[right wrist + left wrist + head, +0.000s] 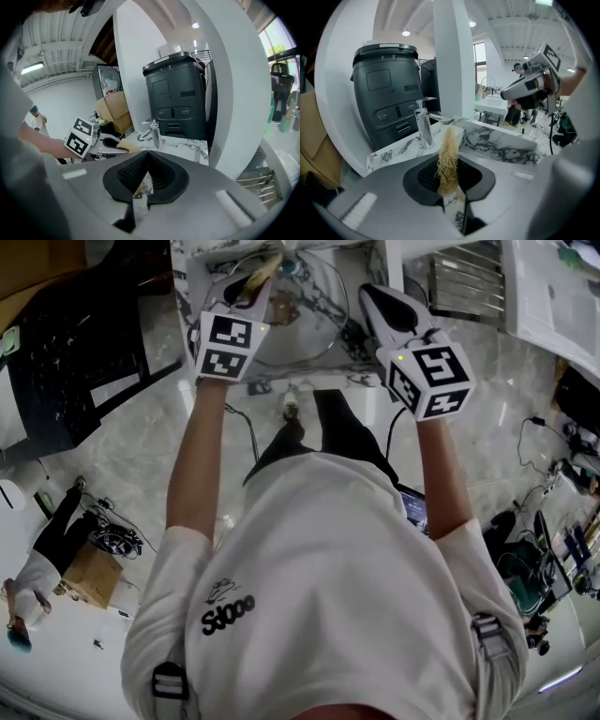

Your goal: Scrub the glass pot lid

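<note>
Left claw (449, 186): clenched on a tan fibrous scrubber (448, 157), which stands up out of the pads; we see the person's left hand raise it above the sink.
Right claw (143, 185): clenched, and we read the thin shiny strip between its pads as the rim of the glass pot lid (137, 200), seen edge-on.
Glass pot lid: in the head view we find it as a clear round disc (309, 332) above the sink, between the two claws, with its right edge at the right claw (358, 332).
Scrubber: its free end (258, 279) lies at the lid's far-left edge. We cannot tell whether the two touch.
Bench: white marble with grey veins (499, 146), with a chrome faucet (423, 123) standing on it beyond the left claw.
Background: we note a dark grey bin (386, 93) behind the faucet and a white column (452, 56) beside the bin.
Person: white T-shirt (328, 596), both forearms bare and stretched forward.
</note>
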Available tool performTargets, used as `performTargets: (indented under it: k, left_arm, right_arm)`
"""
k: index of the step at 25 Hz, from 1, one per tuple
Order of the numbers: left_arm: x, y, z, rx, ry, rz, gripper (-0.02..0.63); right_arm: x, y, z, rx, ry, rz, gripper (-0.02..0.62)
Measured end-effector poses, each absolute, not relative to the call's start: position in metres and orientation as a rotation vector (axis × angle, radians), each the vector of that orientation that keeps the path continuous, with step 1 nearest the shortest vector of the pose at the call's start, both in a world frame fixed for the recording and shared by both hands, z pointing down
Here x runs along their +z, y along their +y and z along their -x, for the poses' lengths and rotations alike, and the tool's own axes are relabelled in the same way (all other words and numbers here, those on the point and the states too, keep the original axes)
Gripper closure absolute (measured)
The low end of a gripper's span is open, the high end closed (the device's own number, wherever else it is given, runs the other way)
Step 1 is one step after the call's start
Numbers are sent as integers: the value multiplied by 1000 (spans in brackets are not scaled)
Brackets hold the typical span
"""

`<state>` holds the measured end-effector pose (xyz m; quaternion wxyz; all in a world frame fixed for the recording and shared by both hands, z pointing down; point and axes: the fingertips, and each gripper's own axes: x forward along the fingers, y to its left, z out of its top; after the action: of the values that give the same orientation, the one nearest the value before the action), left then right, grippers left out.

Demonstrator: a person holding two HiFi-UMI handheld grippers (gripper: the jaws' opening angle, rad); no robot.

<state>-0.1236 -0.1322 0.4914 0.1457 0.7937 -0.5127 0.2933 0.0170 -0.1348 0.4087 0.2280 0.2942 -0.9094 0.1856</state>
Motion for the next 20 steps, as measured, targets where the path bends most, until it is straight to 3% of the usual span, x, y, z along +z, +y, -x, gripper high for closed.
performTargets:
  k: [20]
  left_arm:
    - [621,-180,135,1264,-1425,-2069,549]
  right_arm:
    - [441,-152,-31,624,-2456,-801,591]
